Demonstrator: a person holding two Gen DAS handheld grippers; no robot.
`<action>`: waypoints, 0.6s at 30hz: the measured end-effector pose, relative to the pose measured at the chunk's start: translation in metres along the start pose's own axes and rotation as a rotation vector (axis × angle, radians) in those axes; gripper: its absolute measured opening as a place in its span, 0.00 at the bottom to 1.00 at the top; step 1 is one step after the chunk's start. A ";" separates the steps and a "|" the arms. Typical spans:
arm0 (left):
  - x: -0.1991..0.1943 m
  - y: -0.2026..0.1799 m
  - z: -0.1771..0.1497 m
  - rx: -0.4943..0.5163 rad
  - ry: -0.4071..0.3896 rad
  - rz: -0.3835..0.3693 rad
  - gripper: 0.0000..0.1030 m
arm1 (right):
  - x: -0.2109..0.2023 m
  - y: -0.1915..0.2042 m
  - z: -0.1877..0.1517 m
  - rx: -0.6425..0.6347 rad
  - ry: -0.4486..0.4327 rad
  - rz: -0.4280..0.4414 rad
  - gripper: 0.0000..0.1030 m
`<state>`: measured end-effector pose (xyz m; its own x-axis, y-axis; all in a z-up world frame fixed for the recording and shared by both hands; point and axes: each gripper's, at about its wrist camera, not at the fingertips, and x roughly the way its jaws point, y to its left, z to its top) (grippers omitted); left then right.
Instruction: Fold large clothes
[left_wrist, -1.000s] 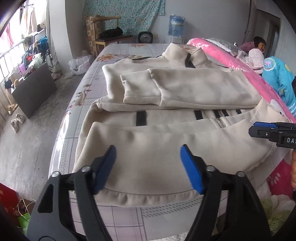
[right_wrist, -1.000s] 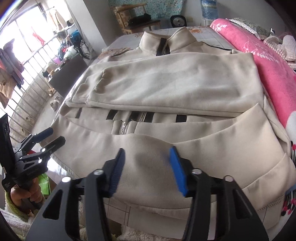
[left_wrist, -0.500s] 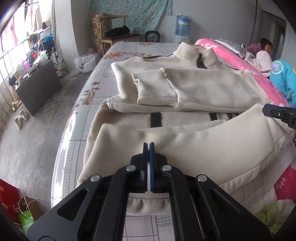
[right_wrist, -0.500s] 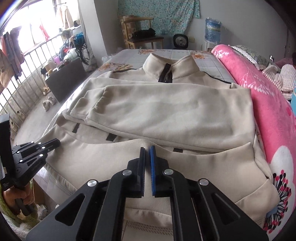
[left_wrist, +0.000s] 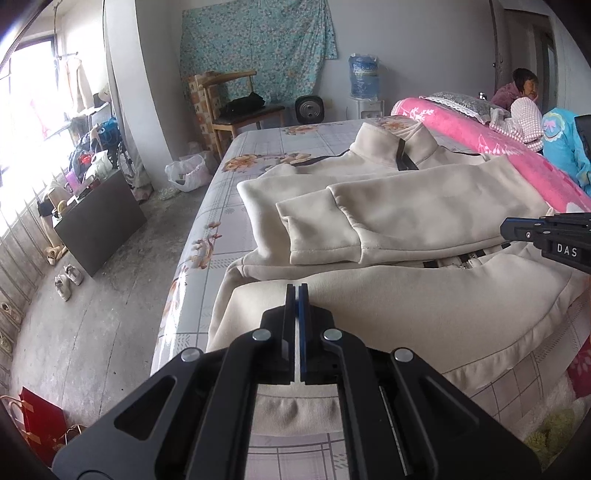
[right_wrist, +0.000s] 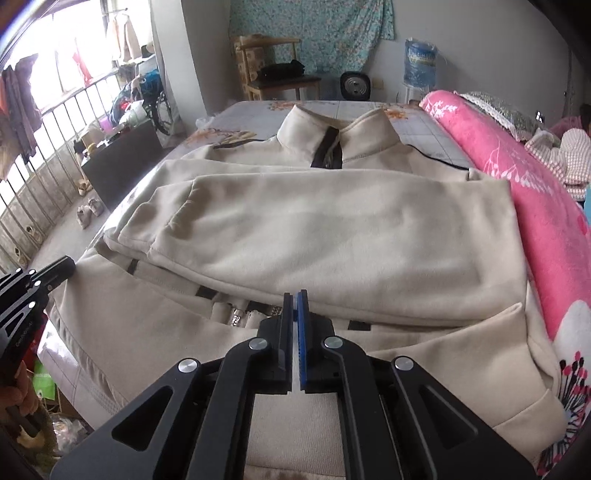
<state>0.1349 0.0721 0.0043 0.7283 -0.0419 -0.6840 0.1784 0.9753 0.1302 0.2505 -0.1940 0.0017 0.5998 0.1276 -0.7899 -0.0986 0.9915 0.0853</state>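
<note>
- Two grippers pinch the cream jacket's (right_wrist: 332, 236) lifted hem: left gripper (left_wrist: 297, 295) and right gripper (right_wrist: 295, 302), jaws pressed together on fabric.
- Jacket lies on the bed (left_wrist: 258, 147), sleeves folded across its chest.

I see the jacket (right_wrist: 332, 229) spread on the bed (left_wrist: 314, 134), collar at the far end, sleeves folded across its chest. Its near hem lies under my left hand-held gripper (left_wrist: 297, 295) and my right hand-held gripper (right_wrist: 295, 301). A blanket (right_wrist: 517, 170) runs along the bed's right side. A chair (left_wrist: 236, 110) stands behind the bed.
</note>
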 end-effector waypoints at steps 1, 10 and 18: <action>0.005 0.000 -0.002 -0.007 0.017 -0.003 0.01 | 0.002 -0.003 -0.001 0.019 0.010 0.015 0.02; 0.028 0.001 -0.017 -0.026 0.084 -0.001 0.01 | -0.036 -0.023 -0.024 0.090 0.028 0.145 0.44; 0.034 -0.002 -0.018 -0.018 0.093 0.010 0.01 | -0.022 -0.014 -0.050 0.006 0.125 0.074 0.49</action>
<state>0.1474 0.0726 -0.0320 0.6651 -0.0122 -0.7467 0.1589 0.9793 0.1255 0.1993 -0.2124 -0.0128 0.4871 0.1964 -0.8510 -0.1339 0.9797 0.1494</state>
